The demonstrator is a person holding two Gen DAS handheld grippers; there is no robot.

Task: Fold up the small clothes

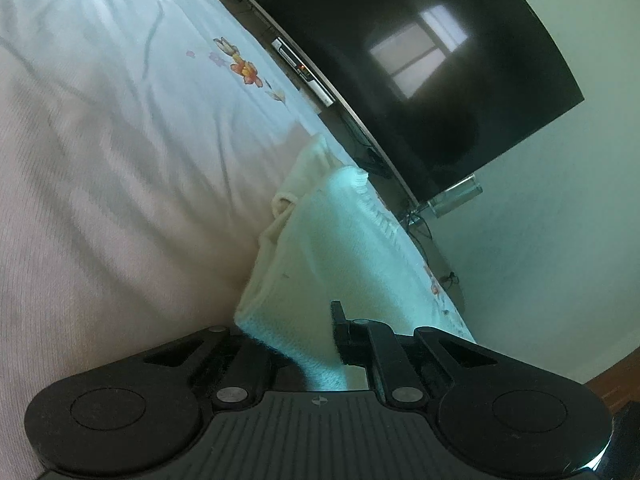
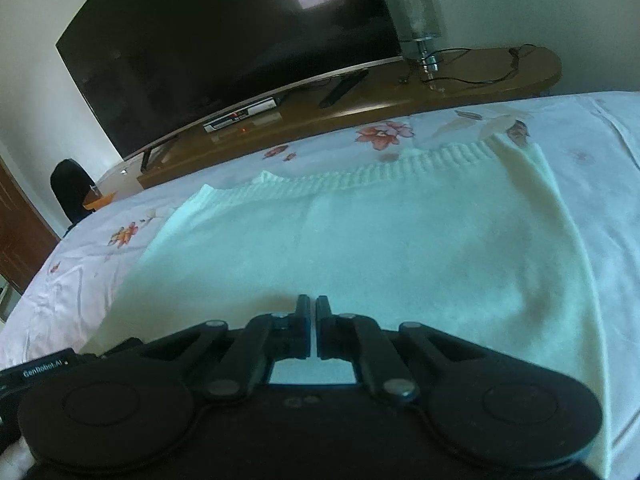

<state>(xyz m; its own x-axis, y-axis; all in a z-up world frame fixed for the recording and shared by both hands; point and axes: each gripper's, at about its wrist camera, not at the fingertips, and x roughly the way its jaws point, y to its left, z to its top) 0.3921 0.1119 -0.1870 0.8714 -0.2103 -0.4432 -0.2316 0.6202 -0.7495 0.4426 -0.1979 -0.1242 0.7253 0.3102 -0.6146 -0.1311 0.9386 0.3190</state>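
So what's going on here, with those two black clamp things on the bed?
A person is folding a small cream knitted sweater on a bed covered with a floral sheet, using a handheld gripper in each hand. The left gripper is shut on a lifted edge of the sweater, which drapes up from the bed. The right gripper is shut too, low over the flat part; whether it pinches any fabric can't be seen.

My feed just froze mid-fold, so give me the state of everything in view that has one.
Left gripper: shut on the sweater, a lifted fold between its fingers.
Right gripper: shut, low over the sweater; whether it pinches cloth cannot be told.
White knitted sweater: spread on the bed, one side raised.
Floral white bedsheet: wrinkled.
Large black television: off.
Silver set-top box: red light lit.
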